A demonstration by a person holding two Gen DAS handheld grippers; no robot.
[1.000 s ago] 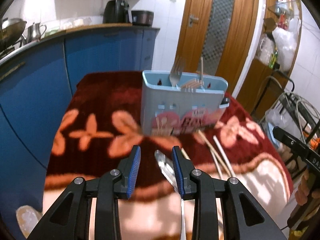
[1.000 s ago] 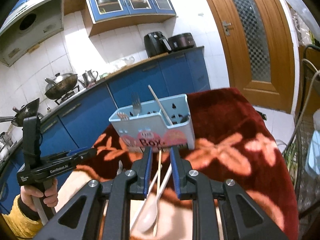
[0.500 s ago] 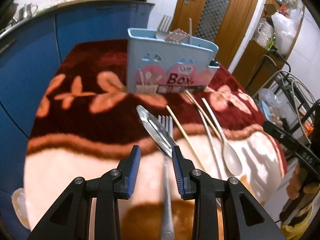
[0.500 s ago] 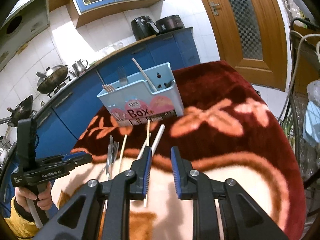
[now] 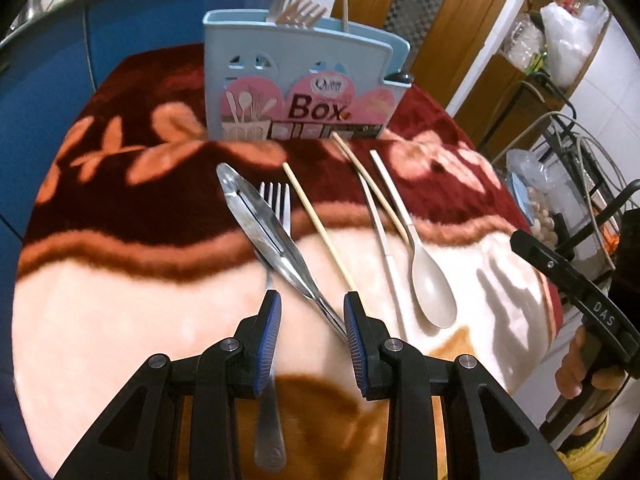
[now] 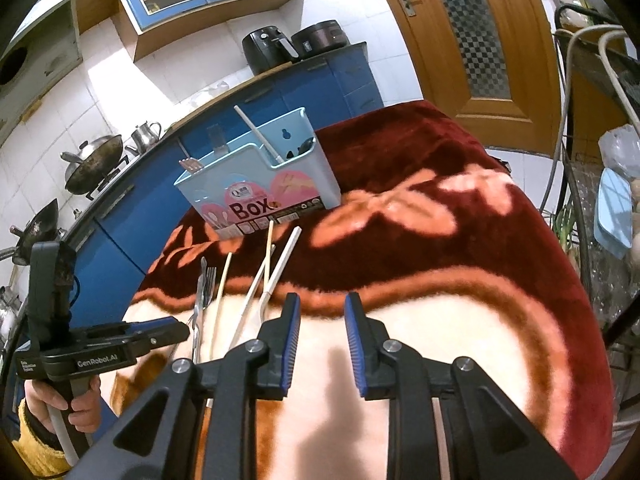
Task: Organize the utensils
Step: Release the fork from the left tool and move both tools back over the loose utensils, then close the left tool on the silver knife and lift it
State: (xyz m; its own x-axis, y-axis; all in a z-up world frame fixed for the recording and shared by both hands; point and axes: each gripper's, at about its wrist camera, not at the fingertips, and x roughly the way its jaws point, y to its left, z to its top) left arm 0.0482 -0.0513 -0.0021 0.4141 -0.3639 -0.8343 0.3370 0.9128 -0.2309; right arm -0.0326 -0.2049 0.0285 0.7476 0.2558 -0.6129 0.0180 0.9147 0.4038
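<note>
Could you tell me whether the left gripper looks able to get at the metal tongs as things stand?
Probably yes: the left gripper is open, nothing covers the metal tongs, and their narrow end lies between its fingers.

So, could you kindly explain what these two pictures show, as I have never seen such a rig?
No robot here: a person holds a hand-held claw in each hand, each with a camera looking along its fingers. The left claw is open over metal tongs lying across a steel fork. The right claw is open and holds nothing. On the flowered blanket also lie a beige spoon and loose chopsticks. Behind stands the blue utensil box, already holding some forks.
</note>
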